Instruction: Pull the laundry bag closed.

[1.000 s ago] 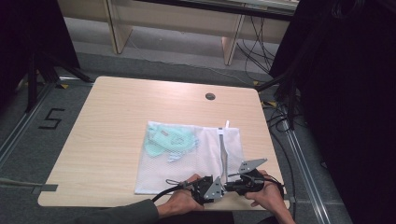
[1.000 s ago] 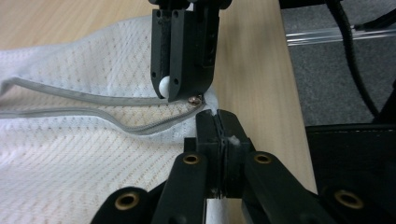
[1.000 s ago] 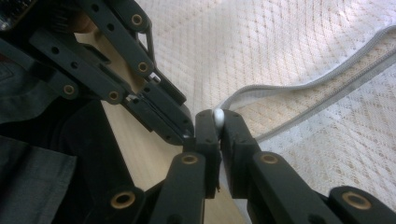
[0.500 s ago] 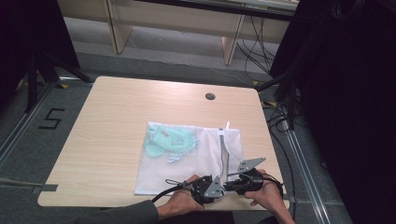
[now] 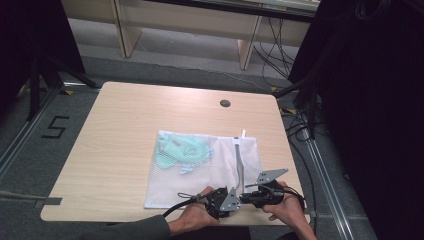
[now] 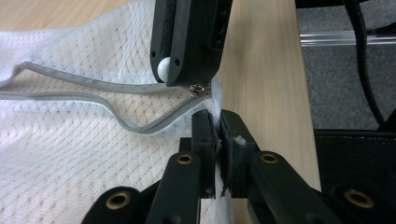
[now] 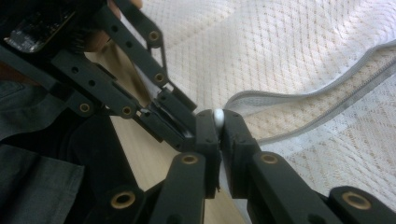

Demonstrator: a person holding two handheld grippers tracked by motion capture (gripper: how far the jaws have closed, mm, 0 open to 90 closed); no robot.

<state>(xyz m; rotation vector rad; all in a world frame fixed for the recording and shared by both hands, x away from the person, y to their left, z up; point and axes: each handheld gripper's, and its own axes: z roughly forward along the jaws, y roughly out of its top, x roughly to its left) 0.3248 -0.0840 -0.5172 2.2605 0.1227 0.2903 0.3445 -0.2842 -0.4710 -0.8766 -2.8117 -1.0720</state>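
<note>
Item: white mesh laundry bag (image 5: 200,172), flat on the table (image 5: 120,125), lower centre of the high view, teal garment (image 5: 180,150) inside.

Left gripper (image 6: 215,135): your jaws pinch the bag's corner fabric beside the zip end, having just eased slightly.

Right gripper (image 7: 217,122): your jaws are closed on the white zip pull (image 7: 218,115).

Risk: if the left pinch slackens further, the mesh may slip out and bunch when you draw the slider (image 6: 198,88) along the grey zip (image 6: 140,126), jamming it.
</note>
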